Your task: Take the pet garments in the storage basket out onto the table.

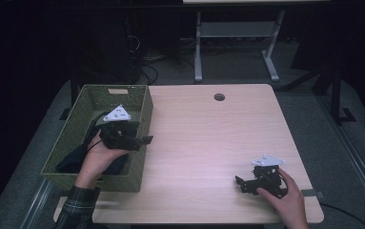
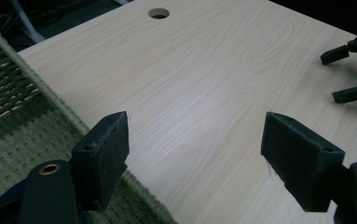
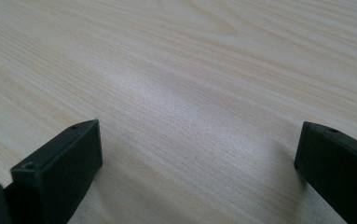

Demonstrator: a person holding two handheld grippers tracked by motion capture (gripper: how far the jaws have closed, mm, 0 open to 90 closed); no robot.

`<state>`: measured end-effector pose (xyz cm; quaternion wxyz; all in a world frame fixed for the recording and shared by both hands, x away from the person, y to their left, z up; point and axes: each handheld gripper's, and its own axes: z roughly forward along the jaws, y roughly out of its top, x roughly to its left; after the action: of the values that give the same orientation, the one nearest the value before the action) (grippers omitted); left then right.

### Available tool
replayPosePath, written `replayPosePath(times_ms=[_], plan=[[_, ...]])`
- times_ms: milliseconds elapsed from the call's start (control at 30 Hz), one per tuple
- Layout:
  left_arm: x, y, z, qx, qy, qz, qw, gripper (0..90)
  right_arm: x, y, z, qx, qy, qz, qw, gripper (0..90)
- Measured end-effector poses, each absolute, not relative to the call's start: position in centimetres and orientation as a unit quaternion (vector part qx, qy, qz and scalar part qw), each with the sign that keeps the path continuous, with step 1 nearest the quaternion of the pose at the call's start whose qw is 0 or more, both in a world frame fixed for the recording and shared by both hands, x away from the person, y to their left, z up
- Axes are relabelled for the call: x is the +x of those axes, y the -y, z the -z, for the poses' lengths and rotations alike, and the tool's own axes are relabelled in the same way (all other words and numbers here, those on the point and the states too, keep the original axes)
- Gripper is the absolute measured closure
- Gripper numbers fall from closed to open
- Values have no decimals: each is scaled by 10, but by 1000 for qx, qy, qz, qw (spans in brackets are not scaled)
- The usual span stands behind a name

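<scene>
Pale wood grain covers the counter (image 1: 208,138), which carries a green woven basket (image 1: 142,102) at its left edge and has a round cable hole (image 1: 219,97) near its far side. Dark cloth (image 1: 70,160) lies in the bottom of the basket.

The left gripper (image 1: 144,140) is held above the basket's right wall, its fingers pointing out over the counter. In the left gripper view its fingers (image 2: 104,154) stand wide apart with nothing between them; the left one sits over the basket's woven rim (image 2: 50,100) and the right one over bare wood. They grip nothing, and whether the left finger touches the rim I cannot tell.

The right gripper (image 1: 239,183) rests low at the counter's near right corner, held in the person's right hand (image 1: 287,198), pointing left. In the right gripper view its fingers (image 3: 64,163) are also spread wide, empty, close above the bare counter surface. The tips of this gripper appear in the left gripper view at the far right (image 2: 348,72), well apart from the left one.

A plaid sleeve (image 1: 77,207) covers the person's left forearm.
</scene>
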<state>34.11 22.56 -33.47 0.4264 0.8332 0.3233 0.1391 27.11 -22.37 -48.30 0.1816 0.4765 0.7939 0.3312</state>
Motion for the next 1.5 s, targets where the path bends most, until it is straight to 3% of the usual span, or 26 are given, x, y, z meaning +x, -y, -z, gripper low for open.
replayPosePath(times_ms=[1500], plan=[[344, -341, 342, 804, -428, -178, 373, 309, 271, 224, 483, 476, -794, -331, 181, 5]])
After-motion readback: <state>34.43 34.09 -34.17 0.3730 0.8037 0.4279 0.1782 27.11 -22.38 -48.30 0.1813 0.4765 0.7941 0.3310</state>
